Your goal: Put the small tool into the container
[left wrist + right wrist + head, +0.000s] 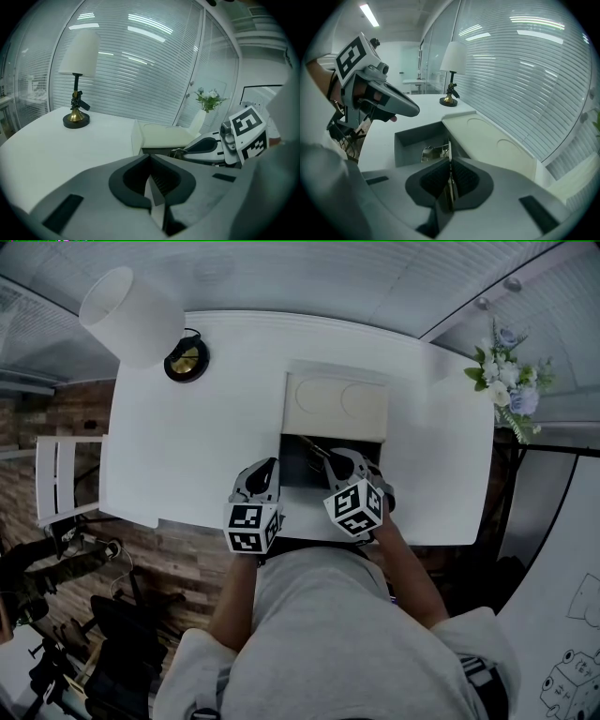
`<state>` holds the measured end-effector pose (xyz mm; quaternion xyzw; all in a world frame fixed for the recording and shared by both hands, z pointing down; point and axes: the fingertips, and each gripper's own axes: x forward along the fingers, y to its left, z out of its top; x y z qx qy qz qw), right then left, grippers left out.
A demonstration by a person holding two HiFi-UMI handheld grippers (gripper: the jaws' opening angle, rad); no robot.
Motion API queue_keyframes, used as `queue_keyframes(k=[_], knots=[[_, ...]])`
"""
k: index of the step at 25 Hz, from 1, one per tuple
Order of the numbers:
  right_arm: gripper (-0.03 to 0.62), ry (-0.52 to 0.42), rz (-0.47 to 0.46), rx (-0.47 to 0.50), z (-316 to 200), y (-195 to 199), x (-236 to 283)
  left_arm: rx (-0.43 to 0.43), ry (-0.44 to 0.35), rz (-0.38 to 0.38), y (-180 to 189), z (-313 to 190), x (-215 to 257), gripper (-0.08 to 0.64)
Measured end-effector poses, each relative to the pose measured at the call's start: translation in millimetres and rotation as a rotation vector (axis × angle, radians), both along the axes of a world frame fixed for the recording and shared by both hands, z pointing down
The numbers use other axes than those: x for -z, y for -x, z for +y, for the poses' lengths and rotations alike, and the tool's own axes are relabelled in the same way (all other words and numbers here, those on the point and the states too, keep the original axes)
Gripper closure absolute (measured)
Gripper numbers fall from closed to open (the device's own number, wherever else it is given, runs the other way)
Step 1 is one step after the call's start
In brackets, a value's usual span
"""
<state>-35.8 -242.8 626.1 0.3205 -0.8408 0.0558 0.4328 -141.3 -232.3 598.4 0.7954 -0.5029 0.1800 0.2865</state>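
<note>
- Right gripper (pixel 449 163): jaws clamped on the small, thin, shiny metal tool (pixel 434 152). The tool hangs over the dark well of the white rectangular open box container (pixel 407 142) on the white worktop (pixel 178 456).
- To do it well: lower the tool inside the walls before letting go, clear of the cream hinged lid (pixel 497 145) (thin metal likely bounces).
- Left gripper (pixel 151 161): jaws together, empty, beside the box.
- Tool: flat, bright, seen edge-on; exact kind unclear.
</note>
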Motion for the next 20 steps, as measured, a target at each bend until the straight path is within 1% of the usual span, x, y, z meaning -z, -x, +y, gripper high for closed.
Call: queue_keyframes(k=[10, 15, 20], knots=[[0.56, 0.011, 0.01, -0.003, 7, 0, -3, -0.012, 0.005, 0.006, -8, 8, -2, 0.537], [0.558, 0.044, 0.008, 0.04, 16, 7, -5, -0.011, 0.005, 0.008, -11, 14, -2, 0.537], [0.549, 0.052, 0.017, 0.063, 22, 10, -8, -0.012, 0.004, 0.004, -13, 22, -1, 0.537]])
